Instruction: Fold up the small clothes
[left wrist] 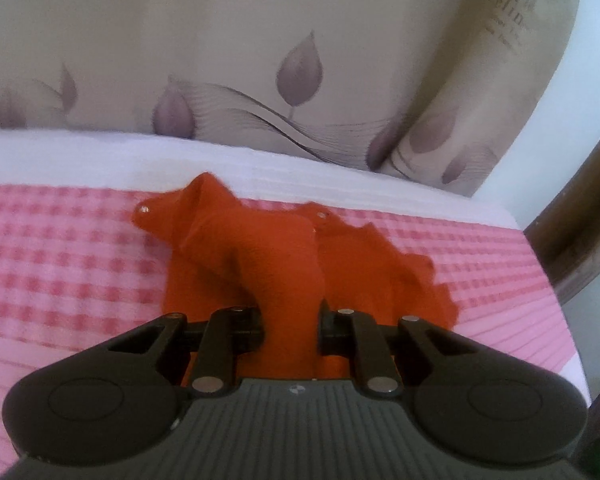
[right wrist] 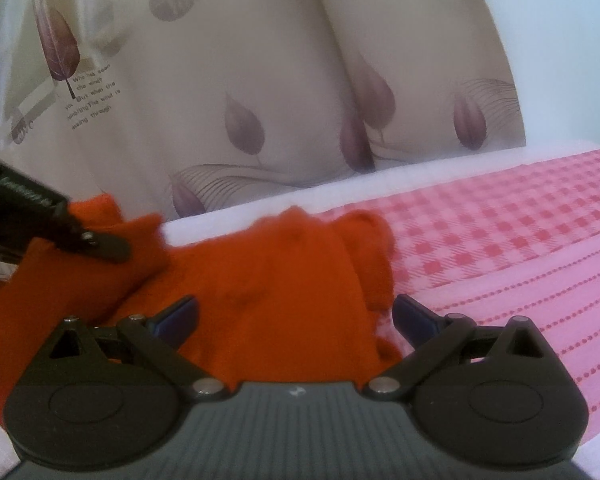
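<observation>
A small orange-red garment (left wrist: 260, 248) lies bunched on a pink checked cloth (left wrist: 60, 248). My left gripper (left wrist: 291, 332) is shut on a fold of the garment and lifts it off the cloth. In the right wrist view the same garment (right wrist: 284, 280) spreads between the jaws of my right gripper (right wrist: 296, 316), which is open, its blue-padded fingers (right wrist: 180, 314) standing wide on either side of the fabric. The left gripper (right wrist: 80, 236) shows at the left of that view, holding a raised part of the garment.
The pink cloth (right wrist: 500, 248) covers a white padded surface (left wrist: 260, 160). Behind it hangs a beige curtain (left wrist: 260, 40) with purple leaf prints. A dark wooden frame (left wrist: 580, 240) stands at the right edge of the left wrist view.
</observation>
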`<state>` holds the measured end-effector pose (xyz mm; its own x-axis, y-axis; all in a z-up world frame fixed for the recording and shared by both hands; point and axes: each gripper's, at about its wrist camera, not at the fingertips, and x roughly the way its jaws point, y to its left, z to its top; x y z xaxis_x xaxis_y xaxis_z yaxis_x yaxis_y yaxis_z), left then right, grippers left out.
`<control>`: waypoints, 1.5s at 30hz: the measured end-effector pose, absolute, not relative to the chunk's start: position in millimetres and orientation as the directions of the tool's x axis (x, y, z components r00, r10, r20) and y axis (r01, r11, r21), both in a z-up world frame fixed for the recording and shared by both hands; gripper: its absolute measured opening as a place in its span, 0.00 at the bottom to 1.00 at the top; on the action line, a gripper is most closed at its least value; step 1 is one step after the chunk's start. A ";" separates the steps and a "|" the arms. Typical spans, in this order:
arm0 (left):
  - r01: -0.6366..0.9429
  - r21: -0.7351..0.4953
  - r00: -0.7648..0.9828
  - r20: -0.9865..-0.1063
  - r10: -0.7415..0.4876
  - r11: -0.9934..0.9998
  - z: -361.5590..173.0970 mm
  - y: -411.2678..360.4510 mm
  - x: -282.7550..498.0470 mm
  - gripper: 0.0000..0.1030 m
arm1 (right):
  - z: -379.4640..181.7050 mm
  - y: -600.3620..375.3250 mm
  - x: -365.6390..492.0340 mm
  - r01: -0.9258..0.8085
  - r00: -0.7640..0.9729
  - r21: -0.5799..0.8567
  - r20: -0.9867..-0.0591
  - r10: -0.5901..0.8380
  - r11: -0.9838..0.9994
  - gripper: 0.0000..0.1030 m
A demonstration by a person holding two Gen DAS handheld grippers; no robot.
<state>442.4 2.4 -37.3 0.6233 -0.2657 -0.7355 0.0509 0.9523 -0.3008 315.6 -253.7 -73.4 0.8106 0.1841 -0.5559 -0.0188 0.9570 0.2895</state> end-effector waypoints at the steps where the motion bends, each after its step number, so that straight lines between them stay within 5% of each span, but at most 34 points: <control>1: 0.039 -0.317 0.618 -0.737 -0.272 0.948 -40.6 -0.4 443.8 0.19 | -73.4 -254.1 315.6 -0.019 0.811 0.291 -0.555 0.186 0.956 1.00; 12: -0.009 -0.524 0.575 -0.700 -0.425 0.852 -57.8 -4.8 455.7 0.26 | -72.6 -256.9 313.6 -0.023 0.816 0.312 -0.542 0.198 0.950 1.00; 16: 0.025 -0.692 0.578 -0.579 -0.575 0.722 -50.3 10.4 449.7 0.61 | -73.0 -256.8 313.6 -0.022 0.816 0.311 -0.544 0.197 0.950 1.00; 19: 0.093 -0.705 0.631 -0.505 -0.590 0.703 -32.9 20.6 435.2 0.84 | -73.6 -257.5 313.8 -0.018 0.814 0.313 -0.547 0.196 0.950 1.00; 22: 0.189 -0.686 0.704 -0.405 -0.584 0.703 -22.6 43.7 403.4 0.91 | -73.4 -259.6 312.9 -0.020 0.815 0.328 -0.542 0.205 0.945 1.00; 26: 0.182 -0.637 0.778 -0.372 -0.506 0.749 -45.6 77.6 353.3 0.94 | -74.0 -271.5 312.8 -0.057 0.807 0.414 -0.517 0.286 0.908 1.00; 32: 0.184 -0.603 0.815 -0.348 -0.464 0.776 -101.1 101.3 297.8 0.94 | -79.5 -310.7 292.4 -0.066 0.785 0.741 -0.375 0.493 0.668 1.00; 40: 0.252 -0.547 0.835 -0.294 -0.465 0.798 -112.0 90.2 284.6 1.00 | -75.1 -271.7 298.8 -0.100 0.706 0.799 -0.364 0.608 0.594 1.00; 45: 0.180 -0.614 0.845 -0.304 -0.441 0.769 -119.5 103.3 288.0 1.00 | -59.2 -262.9 305.0 -0.015 0.737 0.717 -0.464 0.493 0.697 1.00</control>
<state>288.0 103.3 -119.5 0.8446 -0.4406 -0.3042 0.1800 0.7687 -0.6138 305.0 -262.9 -59.2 0.7365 0.4925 -0.4636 -0.0150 0.6972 0.7168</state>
